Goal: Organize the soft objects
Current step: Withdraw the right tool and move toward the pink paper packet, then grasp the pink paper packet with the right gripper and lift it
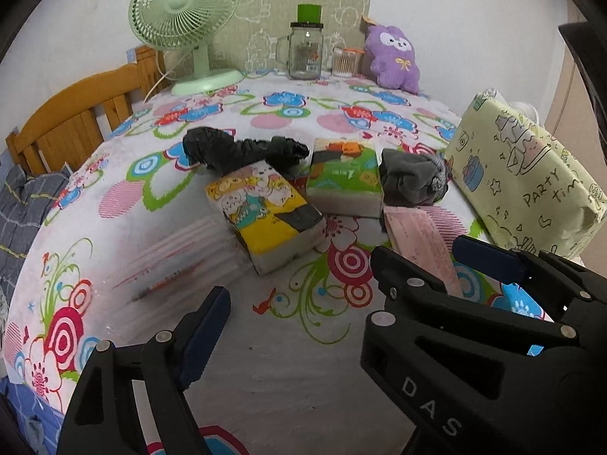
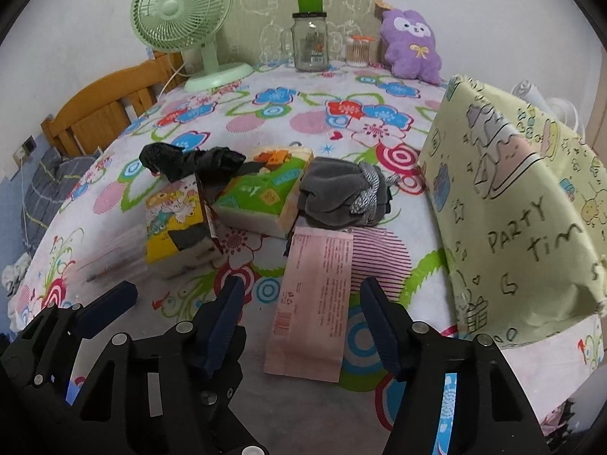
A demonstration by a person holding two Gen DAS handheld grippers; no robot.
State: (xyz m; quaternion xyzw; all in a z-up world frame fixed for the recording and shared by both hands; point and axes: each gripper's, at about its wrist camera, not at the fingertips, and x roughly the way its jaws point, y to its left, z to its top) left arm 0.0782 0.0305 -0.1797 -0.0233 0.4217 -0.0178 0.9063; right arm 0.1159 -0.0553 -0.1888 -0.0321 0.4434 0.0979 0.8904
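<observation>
Claws both hang spread and empty, the right claw (image 2: 299, 326) over the near end of the pink packet (image 2: 316, 303), so pinch its edges squarely before lifting, clear of the grey cloth bundle (image 2: 341, 193) just beyond it.

This is a home bedroom. Far ahead of the claws, a green fan (image 1: 186, 19), a glass jar (image 1: 305, 51) and a purple plush toy (image 1: 394, 57) stand on a flowered cloth (image 1: 265, 341). A wooden bed frame (image 1: 76, 117) is at the left.
</observation>
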